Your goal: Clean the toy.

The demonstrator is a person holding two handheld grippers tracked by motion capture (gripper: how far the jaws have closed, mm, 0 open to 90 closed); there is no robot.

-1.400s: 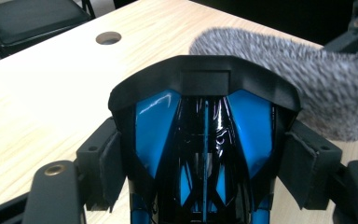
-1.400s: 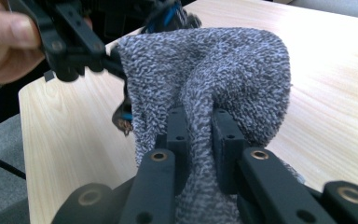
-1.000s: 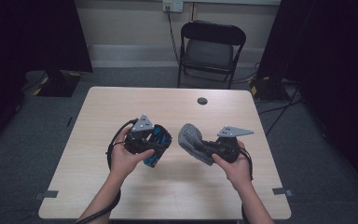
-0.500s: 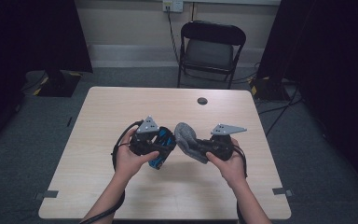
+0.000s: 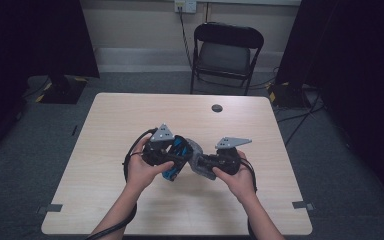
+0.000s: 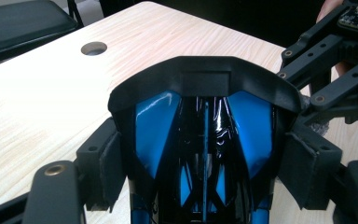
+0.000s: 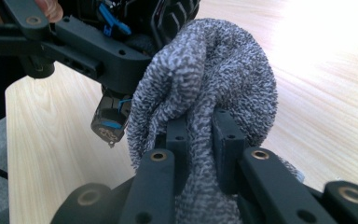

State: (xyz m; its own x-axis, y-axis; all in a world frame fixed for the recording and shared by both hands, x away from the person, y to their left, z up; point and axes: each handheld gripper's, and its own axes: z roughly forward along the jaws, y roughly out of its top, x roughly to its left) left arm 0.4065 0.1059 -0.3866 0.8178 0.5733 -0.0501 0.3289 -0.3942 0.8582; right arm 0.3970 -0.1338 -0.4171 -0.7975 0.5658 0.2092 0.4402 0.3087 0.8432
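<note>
Two hand-held grippers meet over the bench point(image 5: 130, 120) middle. Left hand-held gripper point(image 6: 205, 154) grasps a blue-and-black shoe point(image 6: 204, 135) across its width, opening toward the camera. Right hand-held gripper point(image 7: 205, 135) is clenched on a grey knit sock point(image 7: 214, 79). Sock sits just right of the shoe, touching or nearly so; its long axis points at the shoe. Right hand is the nearer mover. Versus a second ago: gap between sock and shoe has closed, both grips unchanged.
</note>
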